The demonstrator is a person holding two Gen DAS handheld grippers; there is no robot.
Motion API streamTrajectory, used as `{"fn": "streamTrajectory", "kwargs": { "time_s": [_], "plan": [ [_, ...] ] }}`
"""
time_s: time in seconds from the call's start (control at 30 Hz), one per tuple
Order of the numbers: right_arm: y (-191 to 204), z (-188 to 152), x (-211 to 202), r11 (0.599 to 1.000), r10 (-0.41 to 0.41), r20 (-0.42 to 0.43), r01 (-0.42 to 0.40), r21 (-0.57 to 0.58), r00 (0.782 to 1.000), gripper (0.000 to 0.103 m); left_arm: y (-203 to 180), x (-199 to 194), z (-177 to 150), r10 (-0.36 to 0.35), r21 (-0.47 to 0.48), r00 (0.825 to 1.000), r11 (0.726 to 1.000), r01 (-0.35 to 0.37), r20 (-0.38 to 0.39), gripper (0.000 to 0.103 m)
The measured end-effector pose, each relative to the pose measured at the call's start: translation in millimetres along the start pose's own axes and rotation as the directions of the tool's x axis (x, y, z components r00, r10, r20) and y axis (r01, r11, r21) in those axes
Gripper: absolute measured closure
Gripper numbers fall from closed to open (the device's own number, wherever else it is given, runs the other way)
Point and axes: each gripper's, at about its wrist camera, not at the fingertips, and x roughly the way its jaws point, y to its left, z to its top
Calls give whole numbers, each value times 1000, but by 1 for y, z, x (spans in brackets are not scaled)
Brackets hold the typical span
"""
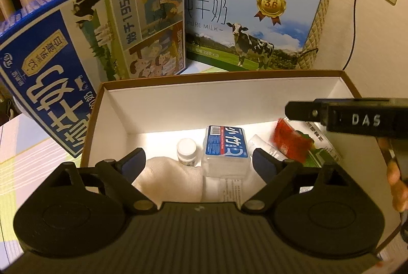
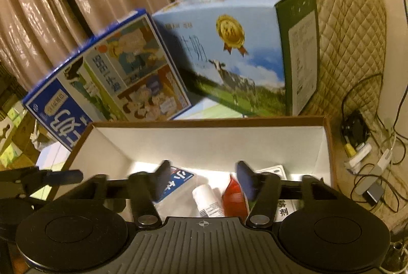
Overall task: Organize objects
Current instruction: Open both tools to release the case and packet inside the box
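An open cardboard box (image 1: 219, 77) (image 2: 204, 119) with white inner walls holds several items. On its floor are a white cloth (image 1: 173, 177), a small white bottle (image 1: 187, 149), a tissue pack (image 1: 225, 144) (image 2: 178, 182) with a blue label, a white tube (image 2: 206, 200), a red packet (image 1: 288, 144) (image 2: 233, 197) and a green-printed carton (image 1: 323, 146). My left gripper (image 1: 199, 159) hangs open over the cloth and tissue pack, holding nothing. My right gripper (image 2: 204, 172) (image 1: 293, 112) is open above the box's right side. The blurred red packet is just below its fingers.
A dark blue milk carton (image 1: 76, 65) (image 2: 107, 85) leans behind the box on the left, with a light blue one (image 1: 250, 24) (image 2: 237, 52) beside it. A quilted cushion (image 2: 352, 44), cables and chargers (image 2: 362, 146) sit at the right. A person's hand (image 1: 395, 184) shows at the right edge.
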Motion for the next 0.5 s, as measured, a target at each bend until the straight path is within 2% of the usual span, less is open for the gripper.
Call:
{"fn": "streamTrajectory", "kwargs": {
  "time_s": [0.13,0.5],
  "plan": [
    [7,-3,-15,1000,6,4,-6,7,1000,41,2,-14,-7,-8,-16,1000,1000,8,15,7],
    [19,-44,-80,1000,16,20,-16,18,1000,40,9,-67,-31,25,-62,998,998,-21,54,2]
  ]
}}
